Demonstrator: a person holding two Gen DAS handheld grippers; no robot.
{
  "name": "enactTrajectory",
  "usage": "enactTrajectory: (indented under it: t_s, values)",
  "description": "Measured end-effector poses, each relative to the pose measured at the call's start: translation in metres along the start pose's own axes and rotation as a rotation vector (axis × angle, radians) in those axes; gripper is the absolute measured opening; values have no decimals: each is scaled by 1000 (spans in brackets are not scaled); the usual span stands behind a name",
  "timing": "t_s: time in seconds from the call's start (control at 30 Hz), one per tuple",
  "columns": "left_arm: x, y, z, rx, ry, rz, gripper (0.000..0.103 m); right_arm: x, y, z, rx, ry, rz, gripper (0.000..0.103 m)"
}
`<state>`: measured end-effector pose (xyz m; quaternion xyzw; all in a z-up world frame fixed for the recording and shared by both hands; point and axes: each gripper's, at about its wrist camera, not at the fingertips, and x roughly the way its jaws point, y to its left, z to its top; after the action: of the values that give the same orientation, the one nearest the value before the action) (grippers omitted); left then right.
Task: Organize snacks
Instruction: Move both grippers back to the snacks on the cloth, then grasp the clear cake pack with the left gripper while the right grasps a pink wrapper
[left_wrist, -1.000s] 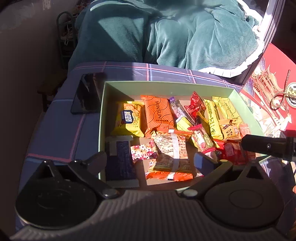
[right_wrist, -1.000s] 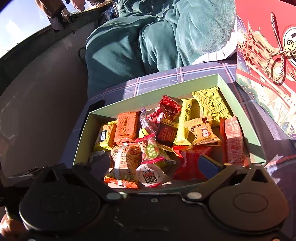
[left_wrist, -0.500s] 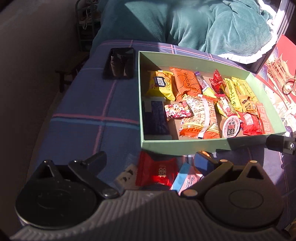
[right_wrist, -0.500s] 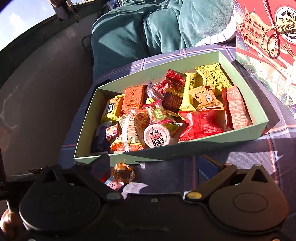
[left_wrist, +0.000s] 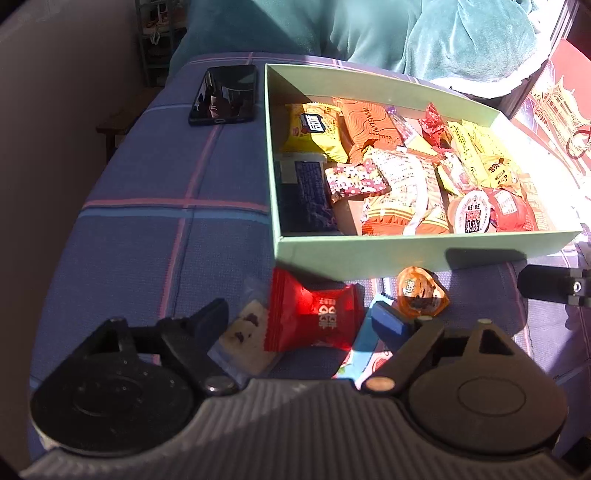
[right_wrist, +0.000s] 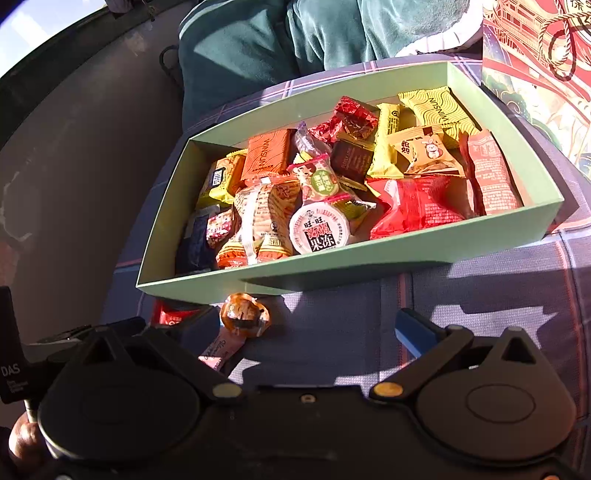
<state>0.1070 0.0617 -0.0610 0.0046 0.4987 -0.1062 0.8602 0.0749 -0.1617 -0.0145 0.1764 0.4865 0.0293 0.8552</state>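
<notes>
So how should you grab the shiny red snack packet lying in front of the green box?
Pinch the shiny red snack packet across its puffy middle, coming down from above. It lies flat on the purple checked cloth, just outside the pale green cardboard box. The left gripper already straddles it, jaws closing, pads not yet pressing. Its crimped ends are thin and likely slippery.

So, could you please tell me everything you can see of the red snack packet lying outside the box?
The red snack packet is a glossy, crinkled foil pillow pack with white print and crimped ends. It lies flat on the plaid cloth, just in front of the green box, overlapping a clear-wrapped pale snack. It sits between the closing jaws of the left gripper, whose pads do not yet press it.
</notes>
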Motion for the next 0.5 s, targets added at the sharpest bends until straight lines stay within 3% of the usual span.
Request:
enactTrajectory:
  t_s: [0.1,0.17,0.37,0.5]
  values:
    - [-1,-8,-3,36,-11,-18,52,5,-1,1,12,2,-2,102]
    - [-4,-13,-6,41,-4,-66,48,10,0,1,13,5,-1,101]
    - [-9,-25,-20,79,20,-134,48,32,15,0,-32,31,21,89]
    - [-9,-10,-20,35,21,-116,58,47,31,-2,-82,50,29,84]
